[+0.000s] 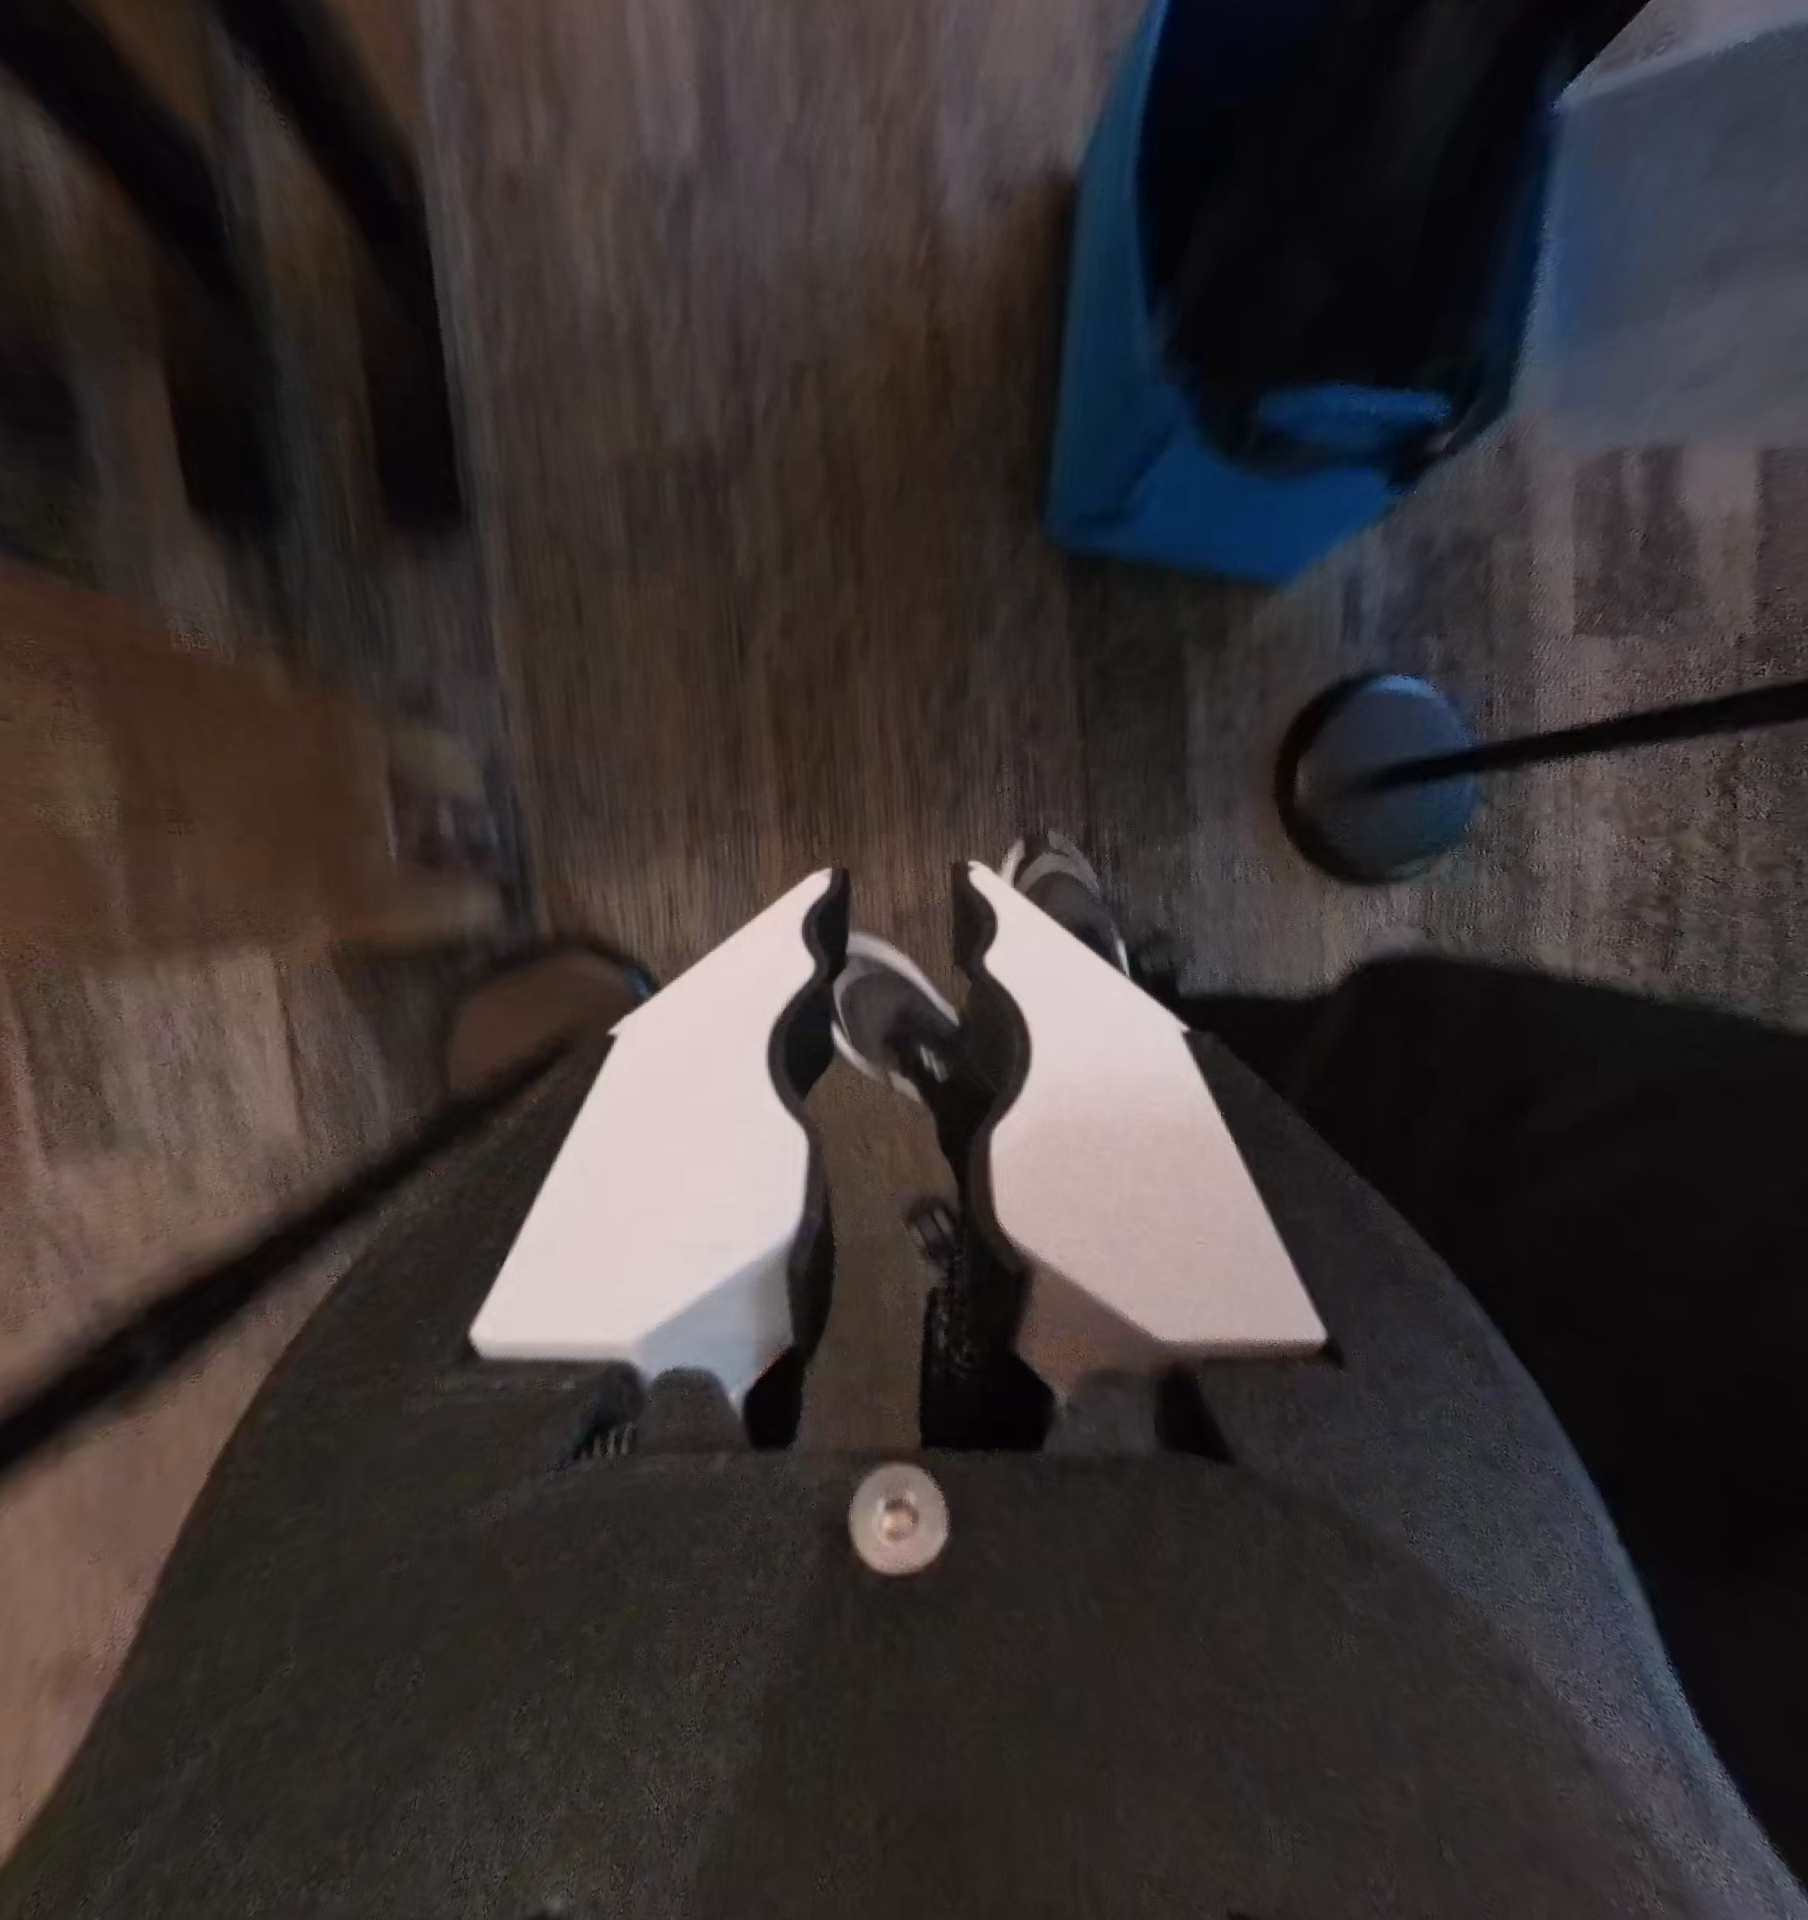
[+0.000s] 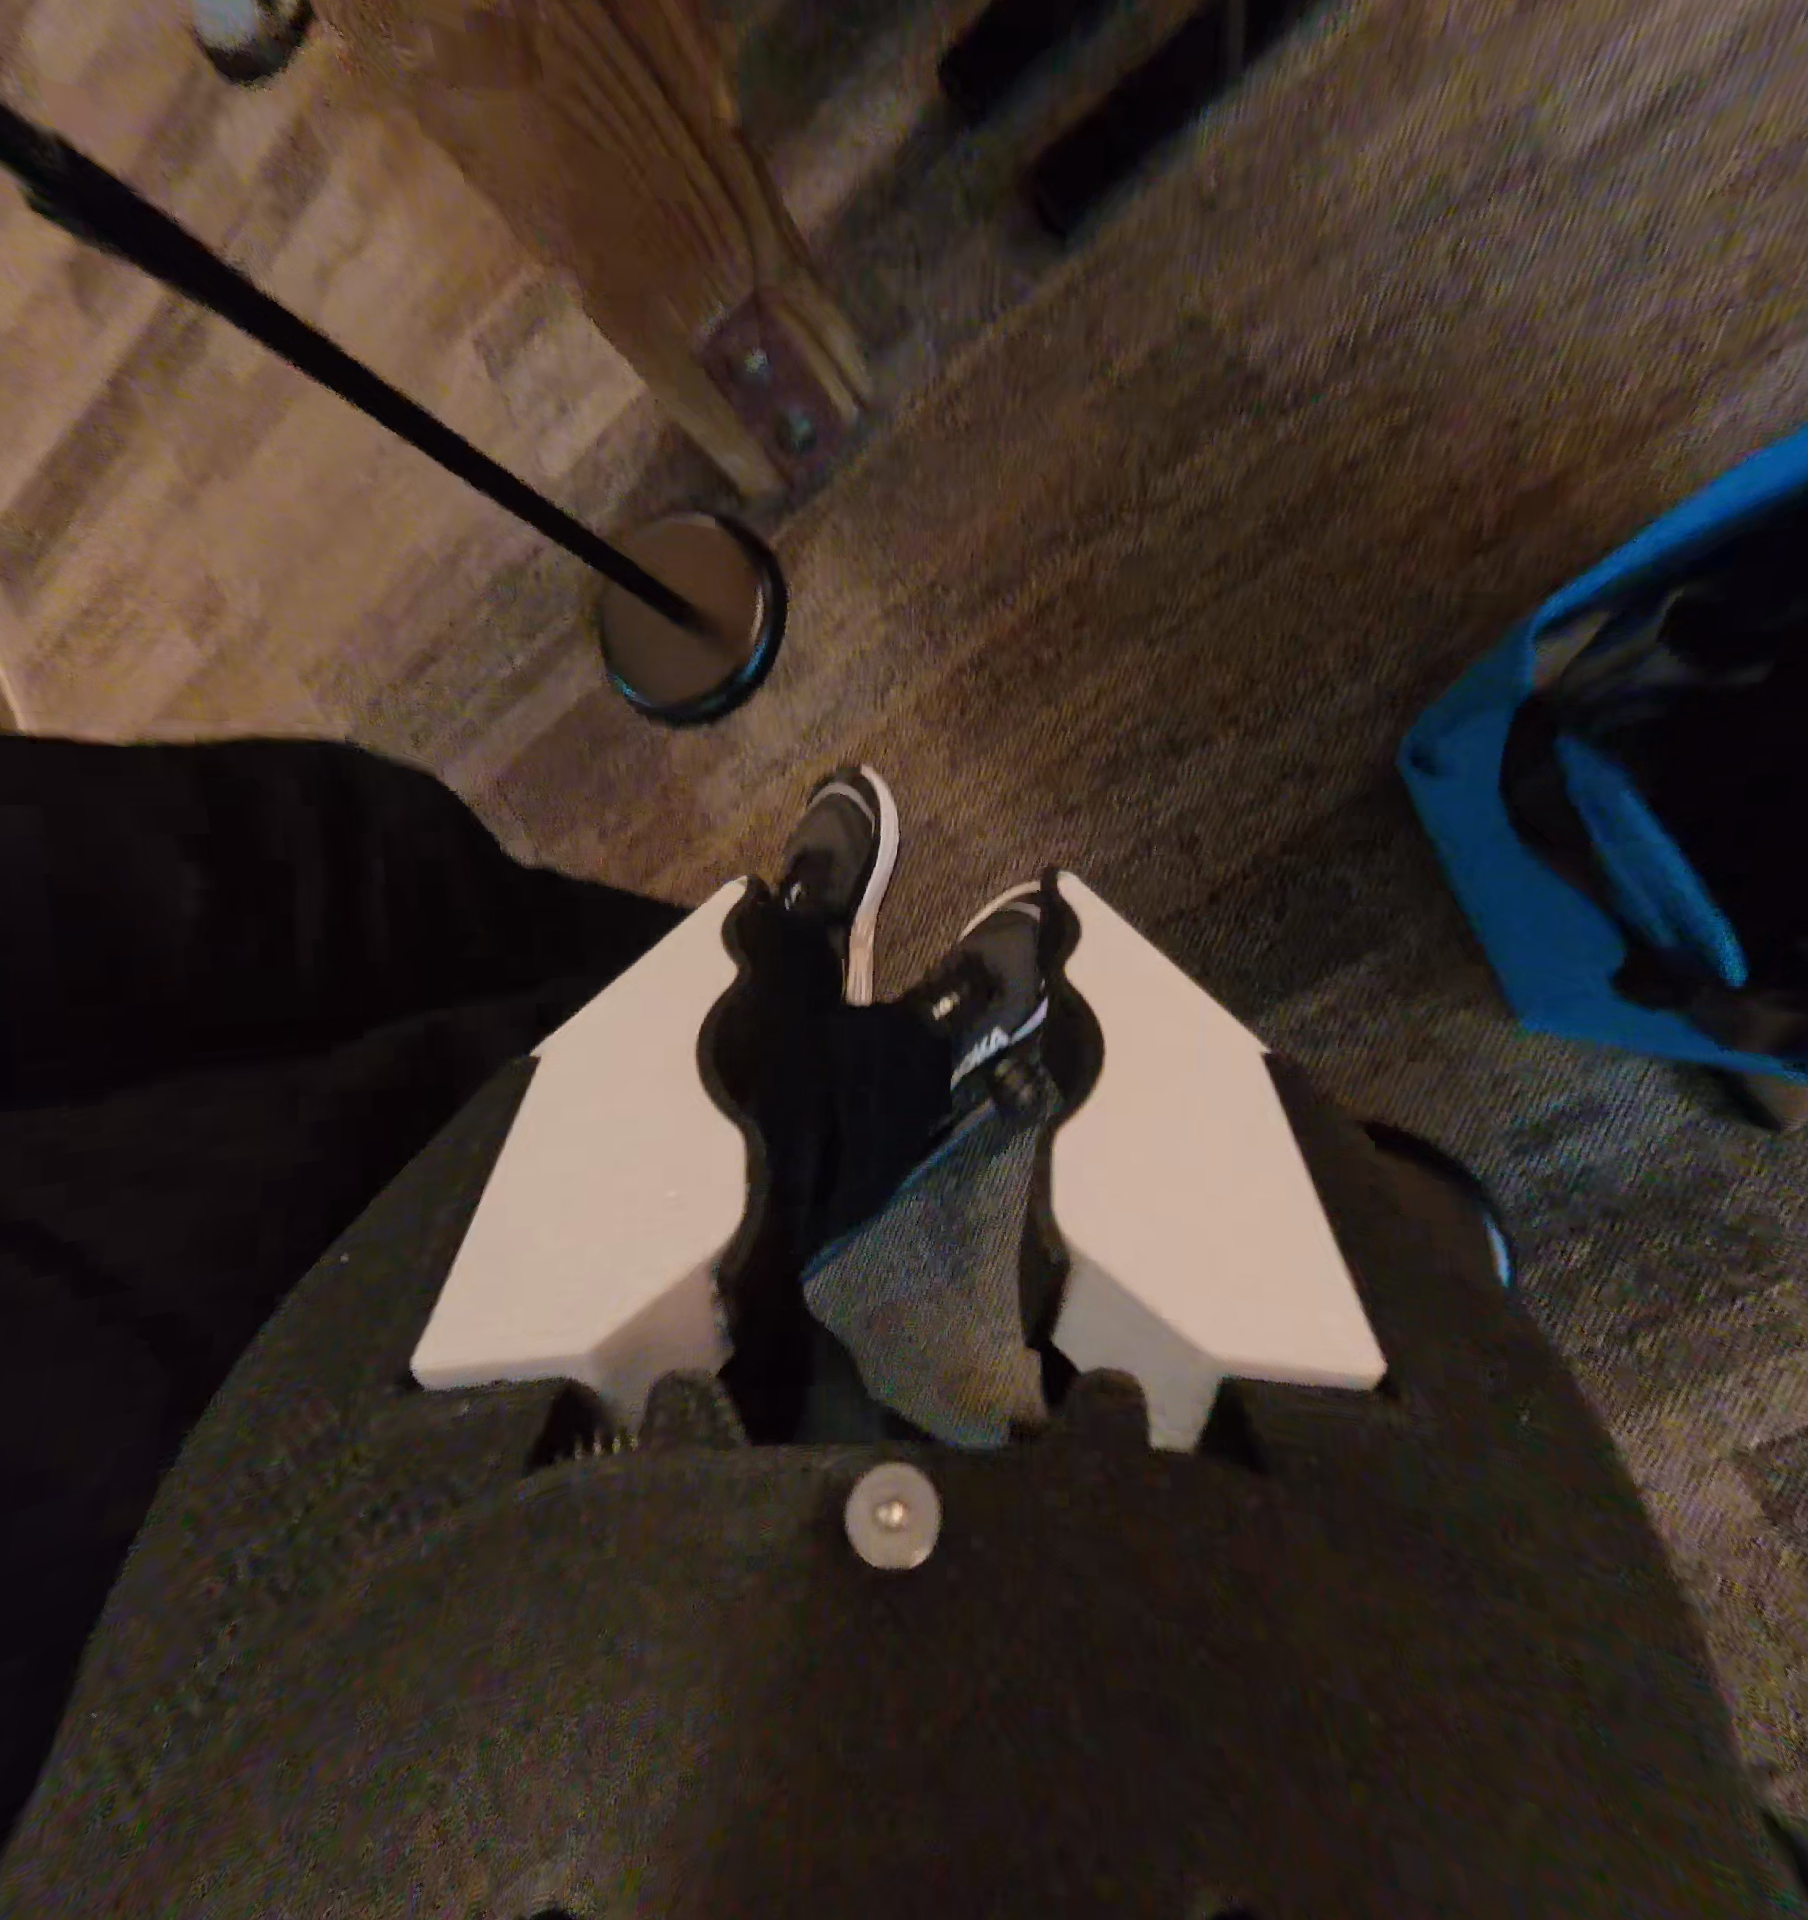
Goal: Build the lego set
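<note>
Pointing down at a grey carpeted floor (image 1: 734,416), the left hand-held gripper (image 1: 900,883) has its two white fingers (image 1: 692,1143) parted by a narrow gap, with nothing between them; it is released and empty. Its view is badly smeared by blur. Past the fingertips, in the centre of the frame, shows part of a black shoe with white trim (image 1: 879,997). A blue bin with a dark inside (image 1: 1243,312) sits in the upper right, and below it, at the right edge, a round dark foot with a thin black rod (image 1: 1388,774) running off to the right. Dark clothing (image 1: 1502,1195) fills the lower right.

The right hand-held gripper (image 2: 905,883) also aims at the floor, with its white fingers (image 2: 588,1164) spread wider and empty as well. Between and beyond them are two black shoes with white soles (image 2: 848,852), one ahead of the other. A round foot with a black rod (image 2: 687,618) slanting to the upper left lies above centre, just beside a wooden leg with a metal bracket (image 2: 609,187). The blue bin (image 2: 1534,831) stands at the right edge, and dark clothing (image 2: 204,935) covers the left side.

No lego pieces show in either view, so where the set lies cannot be told.
</note>
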A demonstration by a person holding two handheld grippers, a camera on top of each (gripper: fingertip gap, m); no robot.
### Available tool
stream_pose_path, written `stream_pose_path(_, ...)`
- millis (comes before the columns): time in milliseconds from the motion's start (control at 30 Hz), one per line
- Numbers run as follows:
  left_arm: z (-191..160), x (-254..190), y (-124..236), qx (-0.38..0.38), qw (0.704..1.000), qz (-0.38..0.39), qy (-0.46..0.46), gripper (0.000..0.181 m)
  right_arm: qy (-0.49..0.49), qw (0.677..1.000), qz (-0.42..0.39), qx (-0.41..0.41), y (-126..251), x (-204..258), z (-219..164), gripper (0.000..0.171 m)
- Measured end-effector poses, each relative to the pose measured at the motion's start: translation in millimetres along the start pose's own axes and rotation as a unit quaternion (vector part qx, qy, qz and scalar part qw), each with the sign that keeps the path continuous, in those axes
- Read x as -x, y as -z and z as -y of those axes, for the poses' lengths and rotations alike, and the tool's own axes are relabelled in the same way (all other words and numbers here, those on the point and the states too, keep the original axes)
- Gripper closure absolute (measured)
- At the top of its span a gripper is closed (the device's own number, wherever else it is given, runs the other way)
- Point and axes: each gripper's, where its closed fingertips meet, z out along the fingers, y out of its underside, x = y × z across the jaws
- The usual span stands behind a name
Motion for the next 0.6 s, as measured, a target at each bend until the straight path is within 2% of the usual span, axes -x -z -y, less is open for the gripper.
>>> stream_pose_path(100, 100.5, -1.8, -19.5, -0.068, 0.994, 0.001, -0.083, 0.154, 0.003, 0.999, -0.008, -0.035, 15.8, -7.7, 34.0, 0.116)
stream_pose_path(200, 197.0, -13.0, -27.6, -0.13, 0.983, -0.008, -0.133, 0.145, 0.011, 0.999, -0.013, -0.05, 25.2, -14.9, 52.2, 0.113)
stream_pose_path(300, 268.9, -26.9, -41.0, -0.156, 0.97, -0.016, -0.187, 0.134, 0.005, 0.998, -0.023, -0.062, 37.5, -20.5, 59.1, 0.112)
stream_pose_path(467, 353.1, -38.7, -77.8, -0.169, 0.948, -0.025, -0.268, 0.127, -0.046, 0.996, -0.048, -0.067, 52.0, -21.5, 39.5, 0.113)
stream_pose_path(600, 389.9, -32.3, -117.7, -0.161, 0.938, -0.022, -0.307, 0.12, -0.089, 0.991, -0.079, -0.063, 54.5, -11.3, 12.9, 0.114)
